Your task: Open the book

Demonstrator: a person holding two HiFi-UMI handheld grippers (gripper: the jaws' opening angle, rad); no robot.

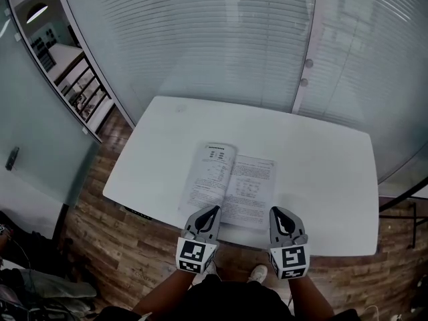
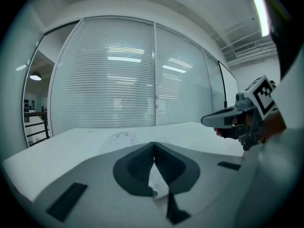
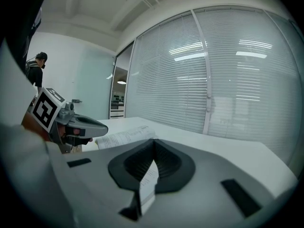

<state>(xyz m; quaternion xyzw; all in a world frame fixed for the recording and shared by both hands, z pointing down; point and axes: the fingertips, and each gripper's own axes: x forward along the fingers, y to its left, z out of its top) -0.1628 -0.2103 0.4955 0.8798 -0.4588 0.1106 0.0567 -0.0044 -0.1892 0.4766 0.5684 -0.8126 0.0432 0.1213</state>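
A white bench point(image 1: 321, 172) is set before slatted glass walls point(image 1: 200, 39). The book point(image 1: 231, 182) is laid open at the frame's centre. The left hand-held gripper point(image 1: 213, 210) and right hand-held gripper point(image 1: 274, 211) are seen closed at its lower edge, so the opening is judged done.
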